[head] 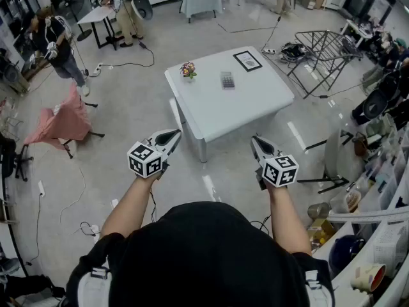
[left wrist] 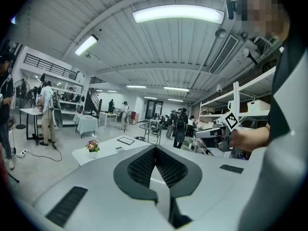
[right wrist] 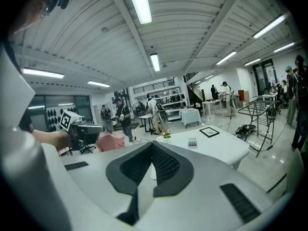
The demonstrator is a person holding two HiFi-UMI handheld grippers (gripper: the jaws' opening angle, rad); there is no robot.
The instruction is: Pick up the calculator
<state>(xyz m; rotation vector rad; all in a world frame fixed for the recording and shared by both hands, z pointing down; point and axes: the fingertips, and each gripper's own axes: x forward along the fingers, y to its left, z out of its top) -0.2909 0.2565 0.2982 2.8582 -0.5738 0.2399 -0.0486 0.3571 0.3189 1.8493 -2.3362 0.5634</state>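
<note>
The calculator lies flat mid-counter, its long axis pointing away from the person. The left hand-held gripper and the right hand-held gripper, both closed and empty, hang well short of the calculator. The right one looks slightly nearer.

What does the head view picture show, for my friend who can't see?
A person holds the left tool and right tool, both shut, short of a white table. On it sit a calculator, a flower pot and a framed picture.
</note>
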